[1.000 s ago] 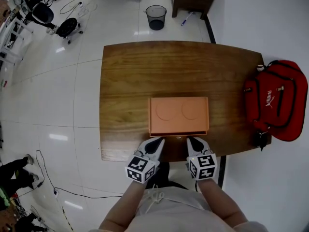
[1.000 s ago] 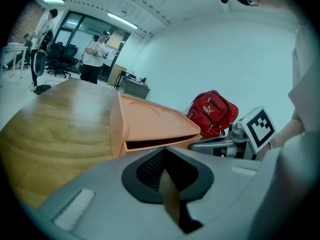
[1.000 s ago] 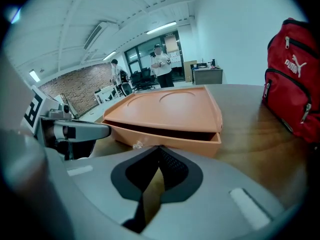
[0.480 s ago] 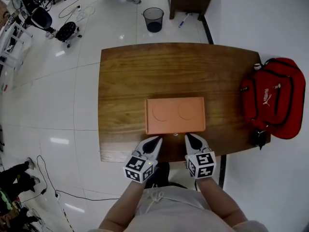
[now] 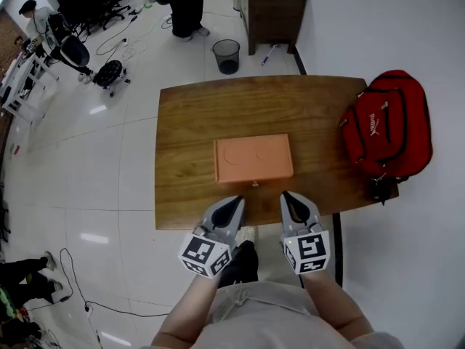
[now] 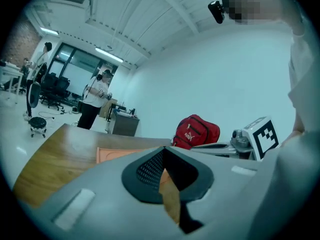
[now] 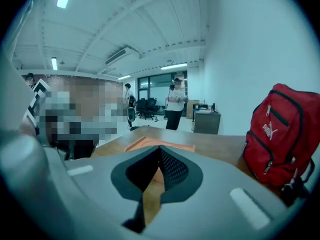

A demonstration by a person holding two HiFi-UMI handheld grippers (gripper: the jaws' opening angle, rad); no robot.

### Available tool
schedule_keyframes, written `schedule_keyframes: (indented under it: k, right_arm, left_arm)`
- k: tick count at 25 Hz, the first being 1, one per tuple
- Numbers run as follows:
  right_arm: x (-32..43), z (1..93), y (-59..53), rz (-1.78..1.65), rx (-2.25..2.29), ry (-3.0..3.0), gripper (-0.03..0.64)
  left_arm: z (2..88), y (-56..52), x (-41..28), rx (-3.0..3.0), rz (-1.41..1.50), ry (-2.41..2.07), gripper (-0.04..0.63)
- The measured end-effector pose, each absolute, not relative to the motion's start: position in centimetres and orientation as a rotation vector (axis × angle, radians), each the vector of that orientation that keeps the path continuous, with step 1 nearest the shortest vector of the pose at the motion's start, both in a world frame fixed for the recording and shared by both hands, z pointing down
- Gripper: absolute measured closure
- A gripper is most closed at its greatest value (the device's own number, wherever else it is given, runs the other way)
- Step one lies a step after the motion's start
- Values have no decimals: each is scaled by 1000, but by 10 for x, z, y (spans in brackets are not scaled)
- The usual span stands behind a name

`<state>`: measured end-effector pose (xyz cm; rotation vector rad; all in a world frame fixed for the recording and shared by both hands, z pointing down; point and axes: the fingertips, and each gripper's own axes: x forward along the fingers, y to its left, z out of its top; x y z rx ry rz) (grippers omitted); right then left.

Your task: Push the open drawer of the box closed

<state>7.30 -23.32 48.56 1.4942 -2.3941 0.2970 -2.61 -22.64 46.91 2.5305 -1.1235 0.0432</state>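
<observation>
An orange box [image 5: 253, 158] lies in the middle of the wooden table [image 5: 189, 115], its drawer flush with the front and a small knob [image 5: 254, 184] facing me. My left gripper [image 5: 234, 203] hovers shut over the table's near edge, a short way back from the box's front left. To its right my right gripper [image 5: 289, 198] is also shut and also clear of the box. In the left gripper view the box [image 6: 120, 154] shows just beyond the left gripper [image 6: 162, 156]. In the right gripper view the box [image 7: 150, 144] lies ahead of the right gripper [image 7: 159, 156].
A red backpack [image 5: 385, 133] sits on the table's right end. Beyond the far edge stand a black bin [image 5: 226, 55] and a dark cabinet [image 5: 272, 13], and a person [image 5: 185, 6] stands there. White tiled floor surrounds the table.
The drawer, slightly out one second ago, now sits flush. Both grippers have drawn back from the box front toward me, and the head view has shifted.
</observation>
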Motion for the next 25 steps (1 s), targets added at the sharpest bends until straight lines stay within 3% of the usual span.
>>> schedule_keyframes:
  k: [9,25]
  right_arm:
    - [104,432,-123,203,1631,-2445,611]
    - [103,423,51,87,1624,-2459,611]
  left_arm:
    - [410,-114,-21,2662,-28,-1206,589]
    - [396,43,-37,2677,-73,-1271,589]
